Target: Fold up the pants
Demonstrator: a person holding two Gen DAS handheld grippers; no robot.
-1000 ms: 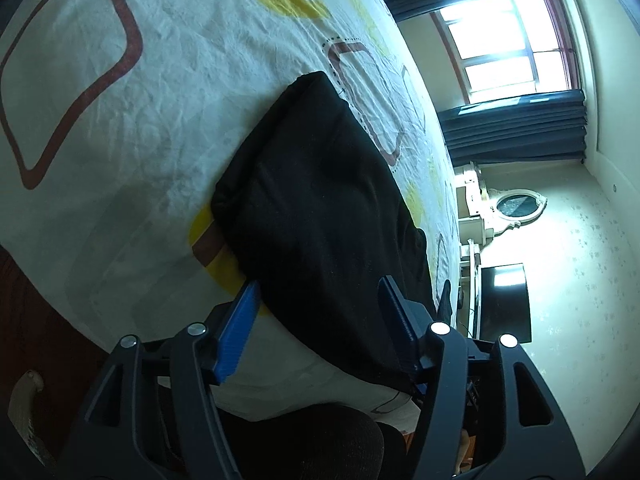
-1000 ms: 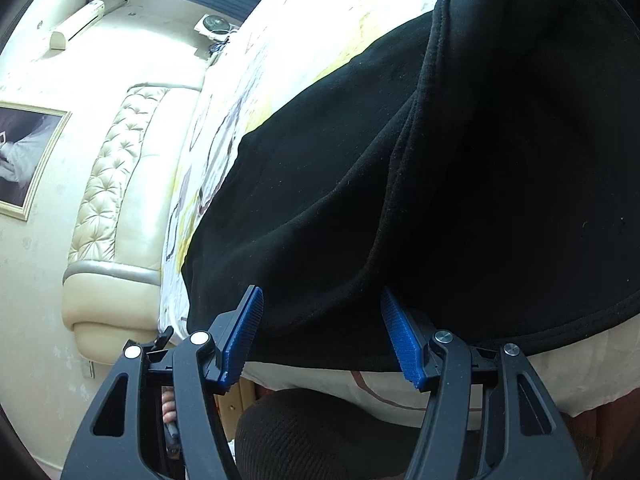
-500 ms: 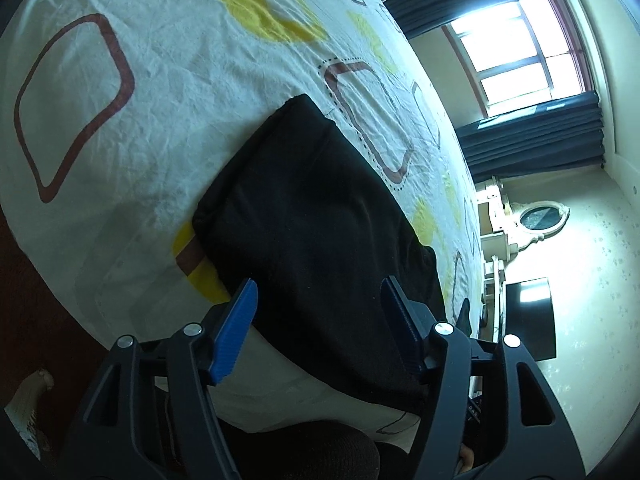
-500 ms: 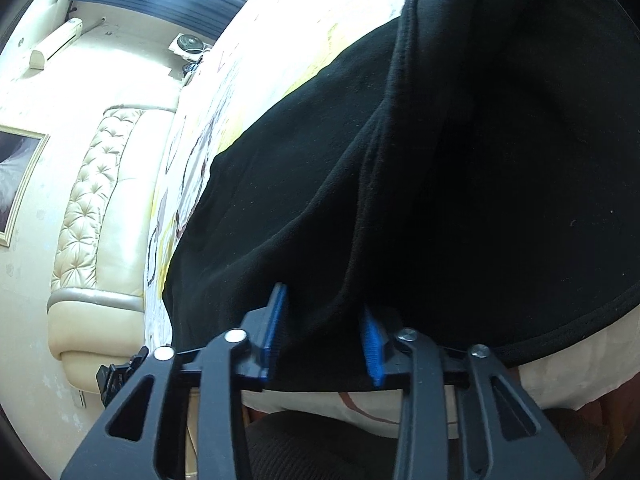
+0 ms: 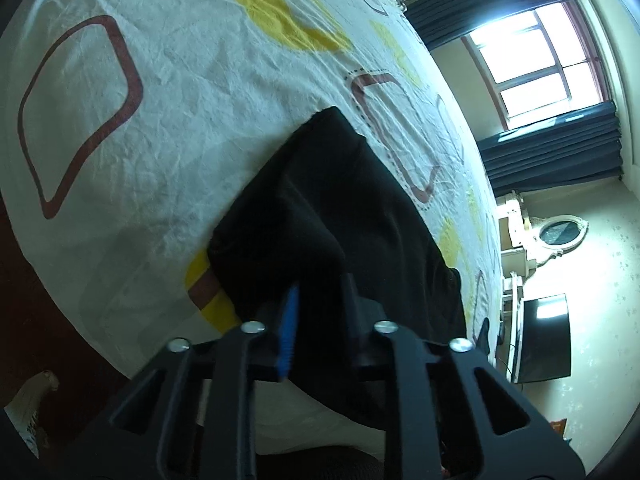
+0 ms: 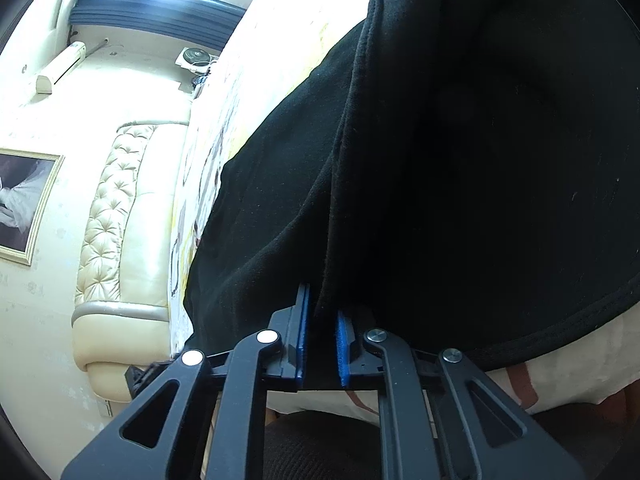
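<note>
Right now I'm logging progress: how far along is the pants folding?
Done: the black pants lie doubled into a compact shape on the patterned sheet. In hand: both the left tongs and right tongs pinch the near edge. Left: carrying that edge over and smoothing.

There was one pair of black pants (image 5: 332, 216) on one bed (image 5: 180, 92). Two grippers were in use: the left gripper (image 5: 316, 312) and the right gripper (image 6: 322, 330), each with two fingers, both clamped on the pants. The room held one window (image 5: 536, 56), two dark curtains (image 5: 552, 152), one oval mirror (image 5: 560, 232) and one black screen (image 5: 544, 338). One framed picture (image 6: 24, 204) and one padded headboard (image 6: 116, 216) showed in the right view.
</note>
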